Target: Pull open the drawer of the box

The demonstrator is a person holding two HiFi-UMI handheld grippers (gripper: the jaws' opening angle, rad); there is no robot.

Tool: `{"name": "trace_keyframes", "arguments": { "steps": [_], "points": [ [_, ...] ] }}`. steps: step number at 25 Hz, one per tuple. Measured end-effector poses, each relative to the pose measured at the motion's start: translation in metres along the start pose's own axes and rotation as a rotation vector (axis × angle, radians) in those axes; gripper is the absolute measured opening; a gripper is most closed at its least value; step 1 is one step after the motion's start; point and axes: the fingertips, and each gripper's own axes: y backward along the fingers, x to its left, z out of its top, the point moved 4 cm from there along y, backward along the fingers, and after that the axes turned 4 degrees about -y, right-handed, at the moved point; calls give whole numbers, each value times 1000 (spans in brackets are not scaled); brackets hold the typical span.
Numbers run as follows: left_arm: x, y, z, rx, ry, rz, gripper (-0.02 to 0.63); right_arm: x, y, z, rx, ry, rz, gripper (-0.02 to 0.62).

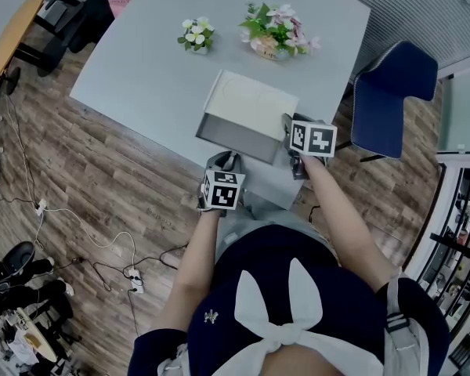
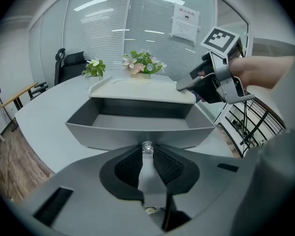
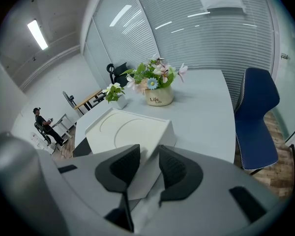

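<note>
A white box (image 1: 251,100) sits near the front edge of the grey table (image 1: 141,61). Its grey drawer (image 1: 235,138) stands pulled out toward me and looks empty inside (image 2: 137,124). In the left gripper view, my left gripper (image 2: 147,154) is shut on the small clear knob (image 2: 147,147) at the middle of the drawer front. My right gripper (image 3: 148,163) is closed over the near right corner of the box lid (image 3: 128,132), with one pad on either side of the edge. The head view shows the left gripper (image 1: 225,163) and right gripper (image 1: 290,134) at the drawer front and box corner.
A pot of flowers (image 1: 276,34) and a small plant (image 1: 196,36) stand at the table's far side. A blue chair (image 1: 392,96) is to the right of the table. Cables (image 1: 102,265) lie on the wooden floor to the left. A person (image 3: 42,122) stands far off.
</note>
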Motion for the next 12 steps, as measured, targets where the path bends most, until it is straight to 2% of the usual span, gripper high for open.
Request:
{"name": "trace_keyframes", "arguments": {
  "steps": [12],
  "points": [
    [-2, 6, -8, 5, -11, 1, 80, 0, 0, 0, -2, -4, -5, 126]
  ]
}}
